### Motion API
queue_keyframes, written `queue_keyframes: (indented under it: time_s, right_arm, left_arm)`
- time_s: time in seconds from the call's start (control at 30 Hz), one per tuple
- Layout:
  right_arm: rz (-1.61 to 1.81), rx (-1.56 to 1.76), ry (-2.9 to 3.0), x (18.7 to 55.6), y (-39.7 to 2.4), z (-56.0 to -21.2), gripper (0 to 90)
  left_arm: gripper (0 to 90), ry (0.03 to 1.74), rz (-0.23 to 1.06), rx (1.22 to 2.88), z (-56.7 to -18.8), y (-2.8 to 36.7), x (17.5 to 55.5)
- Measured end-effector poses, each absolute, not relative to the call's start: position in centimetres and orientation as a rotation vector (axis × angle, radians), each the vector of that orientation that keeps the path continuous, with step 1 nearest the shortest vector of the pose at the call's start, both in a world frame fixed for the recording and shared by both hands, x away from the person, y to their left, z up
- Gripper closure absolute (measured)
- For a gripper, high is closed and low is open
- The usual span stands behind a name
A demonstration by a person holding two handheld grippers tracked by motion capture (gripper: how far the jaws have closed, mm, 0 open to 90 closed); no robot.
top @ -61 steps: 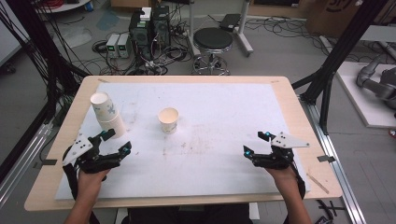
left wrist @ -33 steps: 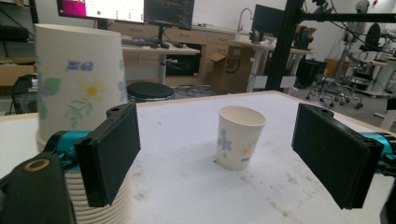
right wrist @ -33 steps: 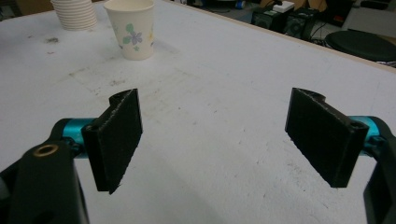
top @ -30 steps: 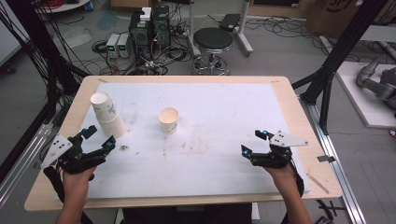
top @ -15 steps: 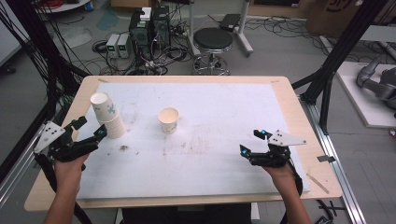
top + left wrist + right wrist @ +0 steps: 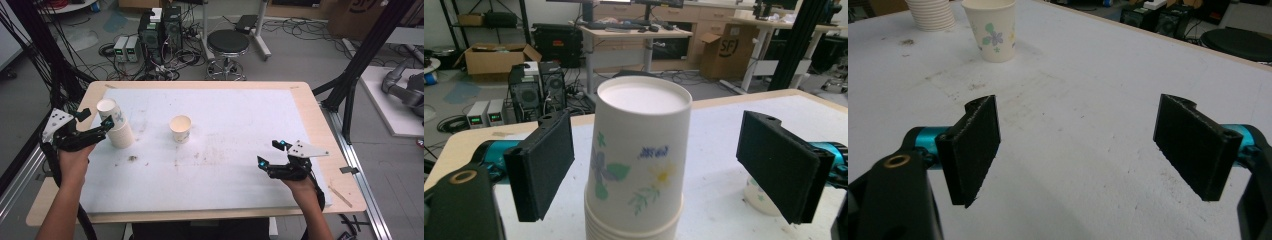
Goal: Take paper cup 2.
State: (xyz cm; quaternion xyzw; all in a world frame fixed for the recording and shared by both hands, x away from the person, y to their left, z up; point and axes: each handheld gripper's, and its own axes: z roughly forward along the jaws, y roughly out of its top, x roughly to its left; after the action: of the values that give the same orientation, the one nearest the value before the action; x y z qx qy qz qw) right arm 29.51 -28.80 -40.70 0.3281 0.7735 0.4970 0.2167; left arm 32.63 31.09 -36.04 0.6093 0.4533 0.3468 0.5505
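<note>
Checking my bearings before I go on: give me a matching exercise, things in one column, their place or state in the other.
Things:
1. stack of cups
2. single cup
3. left claw
4. right claw

Places or states:
A. open over bare white table cover, near the right edge
B. stands alone, mouth up, mid-table
C. open, its jaws either side of the stack
D. near the table's left edge, mouth up

Pairs: 1-D, 2-B, 3-C, 4-A

A stack of cups (image 6: pixel 116 125) stands at the surface's (image 6: pixel 240 165) left, a single cup (image 6: pixel 180 128) to its right.
</note>
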Motion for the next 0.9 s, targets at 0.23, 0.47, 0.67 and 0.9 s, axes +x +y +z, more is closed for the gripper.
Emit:
queue_keyframes:
  time_s: [0.23,0.47,0.67,0.9]
  right_arm:
    - [1.379,0.900,2.145,29.6,-28.8,-40.7,19.4]
    - [1.379,0.907,2.152,29.6,-28.8,-40.8,19.4]
    - [1.376,0.910,2.154,29.6,-28.9,-40.8,19.4]
    - [1.374,0.919,2.151,29.5,-29.1,-40.8,19.5]
  left_arm:
    - [15.4,1.068,0.808,1.463,-35.7,30.9,34.1]
    - [17.1,1.082,0.797,1.495,-36.0,30.6,35.4]
    - [24.0,1.074,0.798,1.498,-36.3,30.6,36.0]
    - [33.2,1.055,0.797,1.500,-36.4,30.6,36.1]
